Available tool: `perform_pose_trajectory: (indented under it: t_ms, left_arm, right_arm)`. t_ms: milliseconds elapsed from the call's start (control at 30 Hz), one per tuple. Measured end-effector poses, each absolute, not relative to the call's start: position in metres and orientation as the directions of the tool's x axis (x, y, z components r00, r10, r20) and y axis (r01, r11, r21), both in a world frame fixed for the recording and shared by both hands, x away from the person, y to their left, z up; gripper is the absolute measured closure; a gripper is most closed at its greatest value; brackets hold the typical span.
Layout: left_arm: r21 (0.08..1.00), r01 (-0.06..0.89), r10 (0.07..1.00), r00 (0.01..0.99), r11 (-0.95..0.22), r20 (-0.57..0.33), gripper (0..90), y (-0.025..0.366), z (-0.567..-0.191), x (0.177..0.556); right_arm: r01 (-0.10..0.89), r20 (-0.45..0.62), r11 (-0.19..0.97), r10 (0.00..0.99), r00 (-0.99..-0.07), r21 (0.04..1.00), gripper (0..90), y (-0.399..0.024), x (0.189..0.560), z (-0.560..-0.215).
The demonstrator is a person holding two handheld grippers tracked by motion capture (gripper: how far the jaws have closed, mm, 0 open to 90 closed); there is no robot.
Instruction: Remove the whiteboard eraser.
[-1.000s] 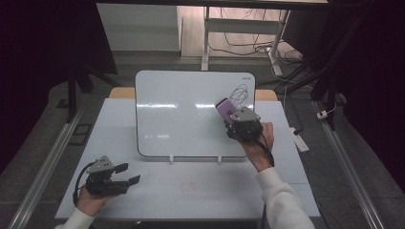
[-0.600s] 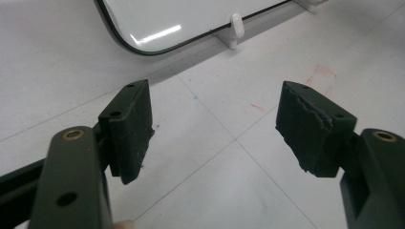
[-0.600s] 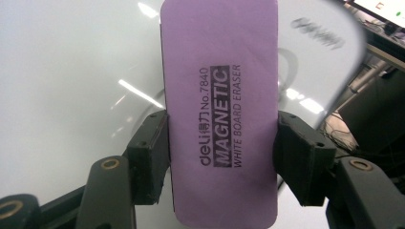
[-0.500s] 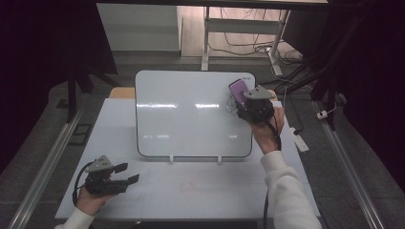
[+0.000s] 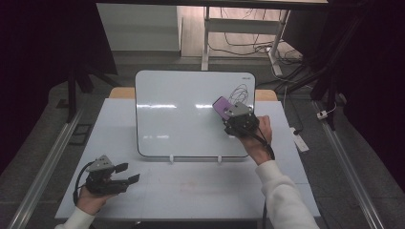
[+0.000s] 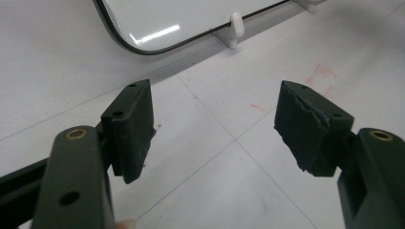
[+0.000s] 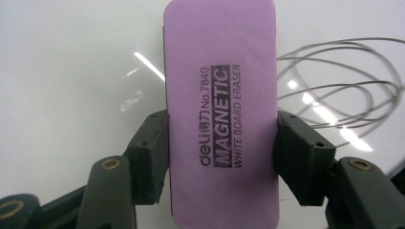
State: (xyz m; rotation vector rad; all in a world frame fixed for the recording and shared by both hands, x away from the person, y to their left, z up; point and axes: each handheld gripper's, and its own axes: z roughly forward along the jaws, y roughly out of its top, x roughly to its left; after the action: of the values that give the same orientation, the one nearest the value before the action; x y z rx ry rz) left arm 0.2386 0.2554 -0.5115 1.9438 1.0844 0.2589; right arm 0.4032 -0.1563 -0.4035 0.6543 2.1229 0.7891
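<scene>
Eraser clamped in right claw

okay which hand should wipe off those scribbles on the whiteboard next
Right. The right claw already grips the purple eraser beside the scribbles on the whiteboard. The left claw is open, off the board.

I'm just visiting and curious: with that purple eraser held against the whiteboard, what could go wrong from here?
1. The right gripper clamps the purple eraser only near its lower end, so pressing hard might twist it in the grip.
2. The whiteboard seems to lean on two small white clips; a firm wipe could perhaps shift it.
3. Grey scribbles lie beside the eraser, at the board's edge; a stroke there may slip off the board. The left gripper rests open, not steadying the board.
</scene>
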Motion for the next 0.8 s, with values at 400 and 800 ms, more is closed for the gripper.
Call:
perform_pose_trajectory:
  t_ms: [400, 800]
  left_arm:
    - [0.771, 0.591, 0.773, 0.596, -0.238, -0.218, 30.2, 0.258, -0.512, 0.239]
    - [0.771, 0.590, 0.773, 0.596, -0.237, -0.218, 30.2, 0.258, -0.512, 0.240]
  right_arm:
    - [0.246, -0.418, 0.560, 0.789, -0.451, 0.791, 40.4, -0.187, 0.442, -0.358]
    - [0.250, -0.446, 0.635, 0.722, -0.530, 0.731, 40.6, -0.172, 0.428, -0.375]
